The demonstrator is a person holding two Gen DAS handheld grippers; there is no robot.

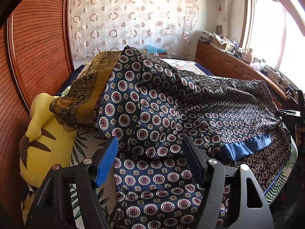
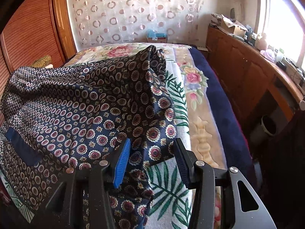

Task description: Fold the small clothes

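A navy silky garment (image 1: 162,103) printed with red-and-white medallions lies rumpled and humped up on the bed; it has a plain blue band (image 1: 246,147). In the left wrist view my left gripper (image 1: 150,141) hovers low over its near part, jaws wide apart, with cloth under and between the fingers and neither pad pressing on it. In the right wrist view the same garment (image 2: 80,103) spreads to the left. My right gripper (image 2: 152,141) straddles its right edge. The blue pad (image 2: 122,162) is next to the fabric, and the palm-leaf towel (image 2: 167,187) shows in the gap.
A gold-patterned cloth (image 1: 85,89) drapes over the garment's far left, above a yellow plush toy (image 1: 43,141). A floral blanket (image 2: 192,80) covers the bed. A wooden cabinet (image 2: 244,70) with clutter runs along the right under a bright window. Slatted wooden doors (image 1: 38,43) stand at the left.
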